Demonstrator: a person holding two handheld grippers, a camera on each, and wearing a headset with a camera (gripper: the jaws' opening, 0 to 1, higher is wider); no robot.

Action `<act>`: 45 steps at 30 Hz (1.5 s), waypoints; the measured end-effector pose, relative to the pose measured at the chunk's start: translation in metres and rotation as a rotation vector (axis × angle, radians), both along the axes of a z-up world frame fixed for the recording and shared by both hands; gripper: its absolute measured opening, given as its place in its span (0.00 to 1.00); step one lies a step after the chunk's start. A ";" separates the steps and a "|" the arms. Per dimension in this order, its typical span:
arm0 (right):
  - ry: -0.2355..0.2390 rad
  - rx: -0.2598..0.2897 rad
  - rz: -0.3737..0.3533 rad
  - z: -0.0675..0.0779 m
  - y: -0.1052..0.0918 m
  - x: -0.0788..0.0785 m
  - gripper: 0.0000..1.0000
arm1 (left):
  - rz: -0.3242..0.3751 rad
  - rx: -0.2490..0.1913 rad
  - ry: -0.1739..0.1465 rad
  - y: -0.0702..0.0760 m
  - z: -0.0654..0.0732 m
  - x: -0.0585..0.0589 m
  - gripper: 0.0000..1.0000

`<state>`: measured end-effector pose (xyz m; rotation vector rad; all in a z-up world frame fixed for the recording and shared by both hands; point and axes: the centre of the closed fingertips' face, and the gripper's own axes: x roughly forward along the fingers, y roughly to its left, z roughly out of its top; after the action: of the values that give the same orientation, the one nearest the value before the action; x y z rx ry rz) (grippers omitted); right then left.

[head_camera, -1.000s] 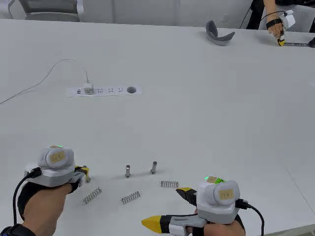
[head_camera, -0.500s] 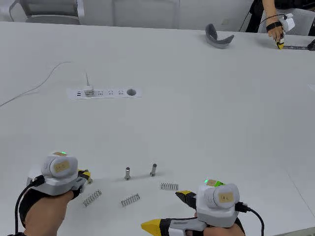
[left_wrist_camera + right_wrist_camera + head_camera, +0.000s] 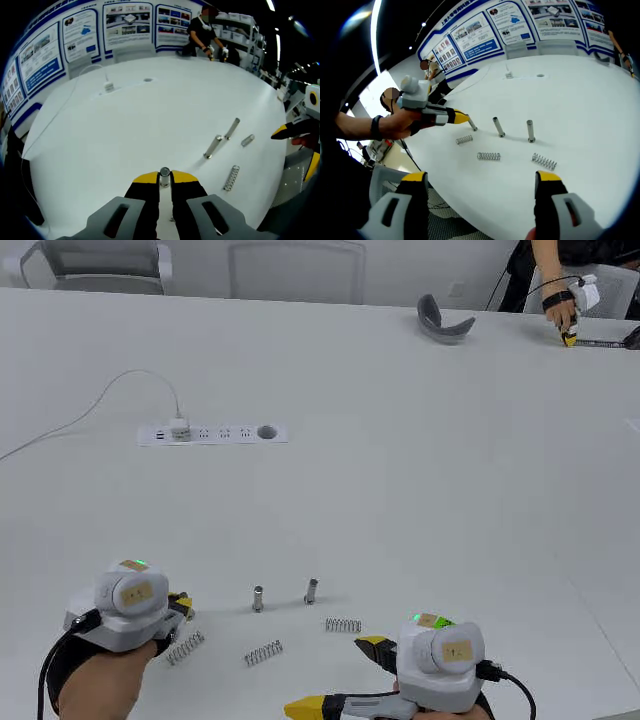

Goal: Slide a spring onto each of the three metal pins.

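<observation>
white table (image 3: pixel 400 490): broad, mostly bare, near edge close by the right gripper (image 3: pixel 335 676), chairs (image 3: pixel 295 270) along the far edge. power strip (image 3: pixel 212 430) with cable (image 3: pixel 100 400): well beyond the work, open surface between. grey curved piece (image 3: pixel 445 315) and another person's hand (image 3: pixel 562 302): far right corner, well apart from everything here. left gripper (image 3: pixel 164 180): at the left of the work, jaws clenched on one pin (image 3: pixel 471 125), which stands between the yellow tips. free pins (image 3: pixel 258 598) (image 3: pixel 311 590): two, upright on the table, near each other, to the right of the left gripper, nothing touching them. springs (image 3: pixel 185 647) (image 3: pixel 263 652) (image 3: pixel 343 625): three, lying flat in a loose row, nearer the edge than the pins, each apart from the rest; the leftmost just beside the left gripper, the rightmost near the right gripper's farther tip. right gripper: jaws spread wide, nothing between them, pointing across the springs toward the pins.
</observation>
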<state>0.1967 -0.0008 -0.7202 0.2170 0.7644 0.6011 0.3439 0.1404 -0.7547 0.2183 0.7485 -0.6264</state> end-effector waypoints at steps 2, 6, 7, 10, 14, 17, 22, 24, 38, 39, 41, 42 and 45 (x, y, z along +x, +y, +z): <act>0.003 -0.003 0.001 -0.001 0.000 -0.001 0.89 | -0.004 0.005 -0.007 -0.001 0.000 -0.001 0.07; 0.003 -0.001 -0.001 -0.001 -0.001 -0.001 0.89 | -0.009 0.009 -0.018 -0.001 -0.001 -0.003 0.08; 0.003 -0.001 -0.001 -0.001 -0.001 -0.001 0.89 | -0.008 0.010 -0.020 -0.001 -0.001 -0.003 0.08; 0.003 0.000 -0.003 -0.001 -0.001 -0.001 0.89 | -0.011 0.014 -0.028 -0.001 -0.001 -0.005 0.08; 0.002 0.001 -0.002 -0.001 0.000 -0.001 0.89 | -0.012 0.014 -0.030 0.000 -0.001 -0.007 0.08; 0.003 0.002 0.000 -0.001 0.000 -0.001 0.89 | -0.013 0.016 -0.031 0.000 -0.001 -0.008 0.08; 0.003 0.003 -0.002 -0.001 0.000 -0.002 0.89 | -0.014 0.012 -0.027 -0.001 0.000 -0.007 0.08; 0.002 0.003 -0.003 -0.001 -0.001 -0.002 0.89 | -0.013 0.014 -0.024 -0.001 0.000 -0.007 0.08; 0.002 0.003 -0.001 -0.001 0.000 -0.001 0.89 | -0.035 0.028 -0.006 0.001 -0.007 -0.015 0.07; 0.002 0.003 -0.001 -0.001 0.000 -0.001 0.89 | -0.033 0.028 -0.004 0.002 -0.007 -0.015 0.07; 0.002 0.005 -0.002 -0.001 0.000 -0.001 0.89 | -0.026 0.027 0.005 0.004 -0.009 -0.016 0.09; 0.002 0.005 -0.002 -0.001 0.001 -0.001 0.89 | -0.028 0.023 0.014 0.004 -0.011 -0.017 0.10; 0.003 -0.001 0.006 -0.003 0.001 -0.002 0.89 | -0.035 0.027 0.026 0.006 -0.014 -0.021 0.12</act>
<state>0.1950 0.0000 -0.7235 0.2143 0.7684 0.6064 0.3231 0.1465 -0.7683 0.2488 0.7796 -0.6538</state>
